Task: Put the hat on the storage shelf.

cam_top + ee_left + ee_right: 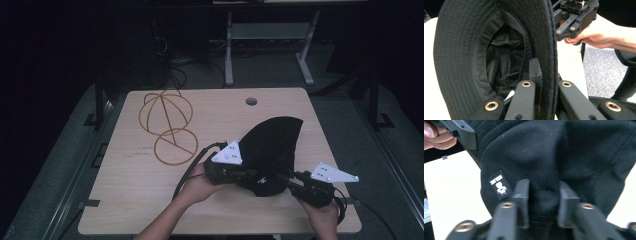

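One black bucket hat (272, 145) sits on the table (125, 200); one gold wire frame (167, 125) lies at the far left, built of three visible rings; two grippers, a left gripper (240, 175) and a right gripper (287, 181), flank the hat; two hands hold them; one small white label (499, 185) marks the hat.

A light wooden table (150, 200) with rounded corners carries everything here. Toward its far left lies a golden wire frame (167, 126) of joined hoops, flat on the top. A round cable hole (251, 101) sits near the far edge. A black hat (272, 147) seems to rest on the near right part.
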